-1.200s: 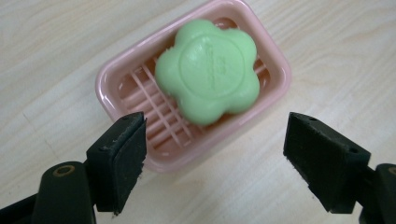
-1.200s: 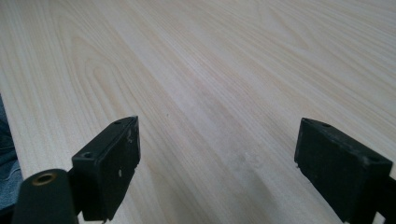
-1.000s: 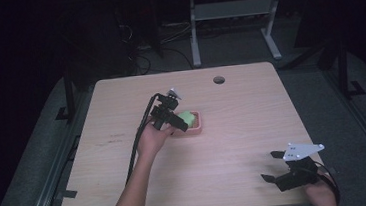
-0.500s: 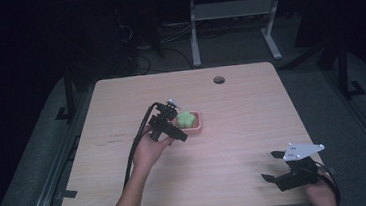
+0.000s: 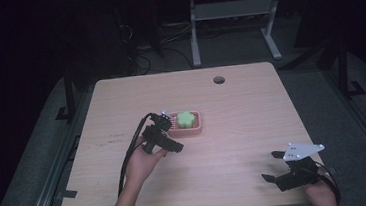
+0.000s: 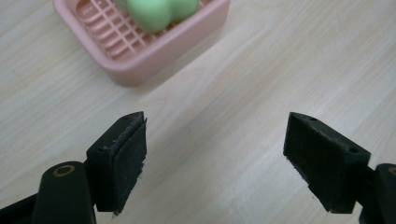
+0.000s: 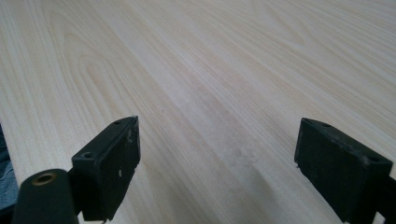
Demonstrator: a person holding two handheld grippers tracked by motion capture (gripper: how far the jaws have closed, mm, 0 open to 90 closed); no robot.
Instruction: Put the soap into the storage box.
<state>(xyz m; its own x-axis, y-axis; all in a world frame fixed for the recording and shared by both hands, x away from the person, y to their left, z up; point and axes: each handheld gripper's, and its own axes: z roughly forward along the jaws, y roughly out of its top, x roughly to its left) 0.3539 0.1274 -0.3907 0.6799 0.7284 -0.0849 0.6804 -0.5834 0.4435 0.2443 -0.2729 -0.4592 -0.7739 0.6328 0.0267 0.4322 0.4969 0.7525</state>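
Observation:
A pink slatted dish (image 5: 196, 128) sits near the middle of the wooden table (image 5: 241, 108), and a green lobed piece (image 5: 186, 118) lies in it. My left gripper (image 5: 170, 132) is just left of the dish, low over the table, open and holding nothing. In the left gripper view the dish (image 6: 135, 56) and the green piece (image 6: 156, 11) are ahead of the open left gripper (image 6: 215, 161), clear of its pads. My right gripper (image 5: 273, 166) rests near the front right edge. It is open over bare wood in the right gripper view (image 7: 217, 163).
A round cable hole (image 5: 218, 80) is at the back of the table. The left gripper's cable (image 5: 128, 158) trails along the forearm toward the front edge. Beyond the table stand a white desk frame (image 5: 270, 30) and a dark floor with cables.
My left gripper has drawn back from over the dish toward the front left. The green piece stays in the dish. The right gripper has not moved.

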